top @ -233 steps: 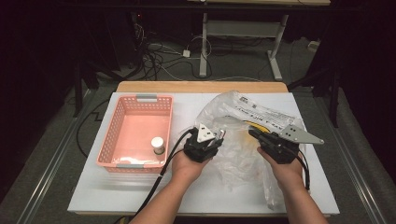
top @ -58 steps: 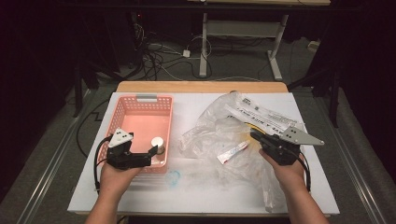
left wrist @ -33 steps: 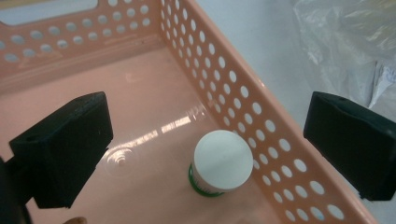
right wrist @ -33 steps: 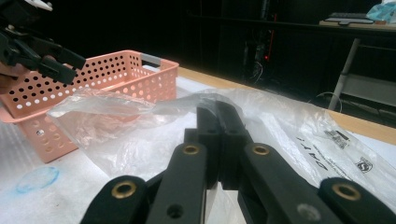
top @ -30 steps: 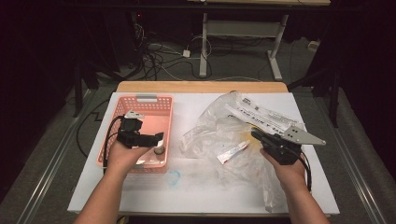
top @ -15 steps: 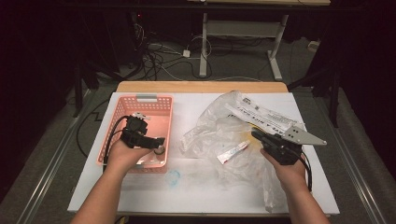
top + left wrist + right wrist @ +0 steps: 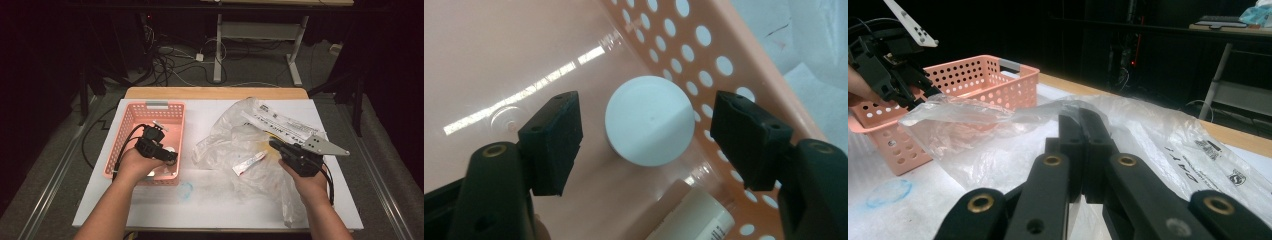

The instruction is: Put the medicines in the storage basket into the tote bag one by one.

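In the pink perforated basket point(image 7: 114, 159) point(image 7: 724, 65) stands a small bottle with a round white cap point(image 7: 649, 127). My left gripper point(image 7: 170, 155) point(image 7: 649, 137) points down over it with one jaw on each side of the cap. The jaws have just been closing, and a gap shows at both pads. A clear plastic bag point(image 7: 235, 135) point(image 7: 973, 125) lies crumpled mid-table. My right gripper point(image 7: 274, 145) point(image 7: 1080, 120) is shut on the bag's film, which rises to its tips like a tent.
A cream tube point(image 7: 694, 215) lies in the basket beside the bottle. A small white tube point(image 7: 248, 162) rests on the bag. A printed plastic sleeve point(image 7: 280, 122) lies at the back right. A blue ring point(image 7: 186, 189) marks the white table cover in front of the basket.
The left gripper has settled lower over the capped bottle at the basket's near right corner, and its jaws have drawn closer together. The right hand and the bag have kept still.
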`<action>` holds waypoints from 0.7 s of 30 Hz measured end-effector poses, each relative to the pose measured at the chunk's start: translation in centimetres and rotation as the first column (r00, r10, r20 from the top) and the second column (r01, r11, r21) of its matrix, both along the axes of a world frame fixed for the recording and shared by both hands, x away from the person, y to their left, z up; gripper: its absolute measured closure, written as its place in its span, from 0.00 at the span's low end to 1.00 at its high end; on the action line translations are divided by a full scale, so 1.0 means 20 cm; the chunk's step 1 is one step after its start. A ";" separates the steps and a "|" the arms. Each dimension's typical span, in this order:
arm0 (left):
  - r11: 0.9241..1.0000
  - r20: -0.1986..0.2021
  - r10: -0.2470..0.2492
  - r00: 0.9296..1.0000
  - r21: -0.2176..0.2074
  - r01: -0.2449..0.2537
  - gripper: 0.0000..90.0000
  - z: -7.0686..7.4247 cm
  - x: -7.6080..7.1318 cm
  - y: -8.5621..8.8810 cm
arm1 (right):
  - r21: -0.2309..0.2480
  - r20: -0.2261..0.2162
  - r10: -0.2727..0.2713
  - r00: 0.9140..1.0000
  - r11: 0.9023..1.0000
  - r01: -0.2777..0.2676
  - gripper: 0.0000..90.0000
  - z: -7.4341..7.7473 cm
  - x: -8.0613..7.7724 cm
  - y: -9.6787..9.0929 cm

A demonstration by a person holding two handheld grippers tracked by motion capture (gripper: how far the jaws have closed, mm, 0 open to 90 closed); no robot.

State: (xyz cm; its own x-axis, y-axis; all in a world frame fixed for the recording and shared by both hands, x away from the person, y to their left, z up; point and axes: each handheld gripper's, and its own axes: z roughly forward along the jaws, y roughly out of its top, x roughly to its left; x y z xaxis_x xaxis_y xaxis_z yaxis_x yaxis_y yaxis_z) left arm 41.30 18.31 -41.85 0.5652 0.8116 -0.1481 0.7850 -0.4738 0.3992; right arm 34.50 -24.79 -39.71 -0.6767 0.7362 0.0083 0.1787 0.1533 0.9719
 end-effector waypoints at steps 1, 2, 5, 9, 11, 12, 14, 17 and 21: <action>1.000 -0.002 -0.001 1.000 0.006 0.001 0.34 0.00 0.00 -0.01 | 0.000 -0.001 0.000 1.000 1.000 0.000 1.00 0.00 0.00 0.00; 1.000 -0.007 0.000 1.000 0.011 0.001 0.36 0.00 0.01 -0.01 | -0.001 -0.001 0.000 1.000 1.000 0.000 1.00 0.00 0.00 0.00; 0.999 -0.030 -0.002 1.000 0.035 0.003 0.38 -0.01 0.03 -0.03 | 0.001 -0.004 0.000 1.000 1.000 0.000 1.00 0.00 0.00 0.00; 0.999 -0.047 -0.003 0.999 0.049 0.006 0.42 -0.02 0.05 -0.04 | 0.003 -0.002 0.001 1.000 1.000 -0.001 1.00 0.00 0.00 0.00; 0.999 -0.058 -0.006 0.998 0.050 0.009 0.43 -0.02 0.05 -0.04 | 0.003 -0.002 0.001 1.000 1.000 -0.001 1.00 0.00 0.00 0.00; 0.999 -0.063 -0.006 0.998 0.049 0.009 0.44 -0.02 0.05 -0.04 | 0.003 -0.002 0.001 1.000 1.000 -0.001 1.00 0.00 0.00 0.00; 0.999 -0.070 -0.006 0.998 0.044 0.009 0.46 -0.03 0.06 -0.04 | 0.003 -0.002 0.001 1.000 1.000 -0.001 1.00 0.00 0.00 0.00; 0.999 -0.083 -0.006 0.997 0.047 0.010 0.50 -0.03 0.06 -0.04 | 0.003 -0.002 0.002 1.000 1.000 -0.002 1.00 0.00 0.00 0.00; 0.999 -0.090 -0.006 0.996 0.046 0.010 0.53 -0.03 0.07 -0.04 | 0.002 0.000 0.002 1.000 1.000 -0.002 1.00 0.00 0.00 0.00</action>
